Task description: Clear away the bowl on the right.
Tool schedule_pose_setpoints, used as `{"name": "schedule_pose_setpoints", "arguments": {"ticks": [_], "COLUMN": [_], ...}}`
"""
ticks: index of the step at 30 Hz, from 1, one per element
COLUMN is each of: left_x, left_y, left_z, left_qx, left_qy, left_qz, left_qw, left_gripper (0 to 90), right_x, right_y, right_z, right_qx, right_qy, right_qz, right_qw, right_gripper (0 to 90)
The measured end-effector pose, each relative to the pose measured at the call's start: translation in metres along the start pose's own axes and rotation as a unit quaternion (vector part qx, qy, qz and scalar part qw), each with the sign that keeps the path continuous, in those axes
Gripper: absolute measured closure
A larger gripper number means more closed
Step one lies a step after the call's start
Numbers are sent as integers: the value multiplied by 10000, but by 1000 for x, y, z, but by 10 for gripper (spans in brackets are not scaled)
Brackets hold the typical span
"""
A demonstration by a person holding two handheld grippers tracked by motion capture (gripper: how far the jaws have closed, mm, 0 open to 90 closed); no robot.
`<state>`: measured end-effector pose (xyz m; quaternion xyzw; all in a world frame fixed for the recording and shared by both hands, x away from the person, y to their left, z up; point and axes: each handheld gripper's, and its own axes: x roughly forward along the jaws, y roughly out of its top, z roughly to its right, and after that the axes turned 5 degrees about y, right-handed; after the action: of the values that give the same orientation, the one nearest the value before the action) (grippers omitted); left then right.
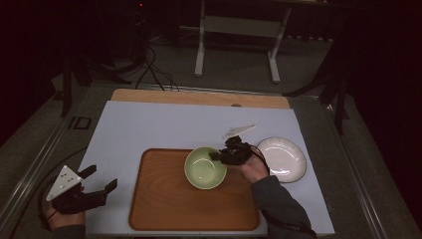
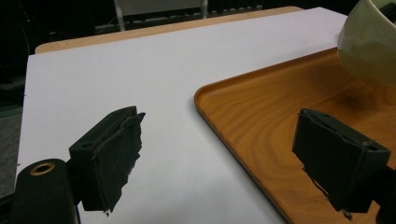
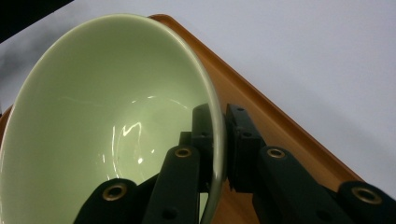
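Right tool (image 1: 222, 155) clamps the green bowl's (image 1: 204, 169) rim over the wooden tray (image 1: 164, 204); left tool (image 1: 99, 180) rests low, jaws apart.

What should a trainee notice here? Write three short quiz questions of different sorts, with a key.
1. True or false: the right gripper has its fingers shut on the rim of the green bowl.
2. Where is the white plate? A) on the wooden tray B) on the white mat, right of the tray C) inside the bowl
3. Fill in: the left gripper hangs open over the mat, at the tray's ____ side.

Key: 1 true; 2 B; 3 left
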<state>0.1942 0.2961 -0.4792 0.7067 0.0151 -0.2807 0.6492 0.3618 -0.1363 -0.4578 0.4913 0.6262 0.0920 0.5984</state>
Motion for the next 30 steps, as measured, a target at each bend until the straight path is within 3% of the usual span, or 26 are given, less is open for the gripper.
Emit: {"name": "schedule_pose_setpoints", "arguments": {"ticks": [30], "left_x": [0], "left_y": [1], "left_z": [0], "left_qx": [3], "left_qy": [17], "left_qz": [24], "left_qw": [10000], "left_gripper": [151], "right_x": [20], "right_y": [-5], "right_z": [-25], "right_qx": [-233], "right_qy": [217], "right_qz": [-188], "right_qw": [9993], "right_gripper": [828]}}
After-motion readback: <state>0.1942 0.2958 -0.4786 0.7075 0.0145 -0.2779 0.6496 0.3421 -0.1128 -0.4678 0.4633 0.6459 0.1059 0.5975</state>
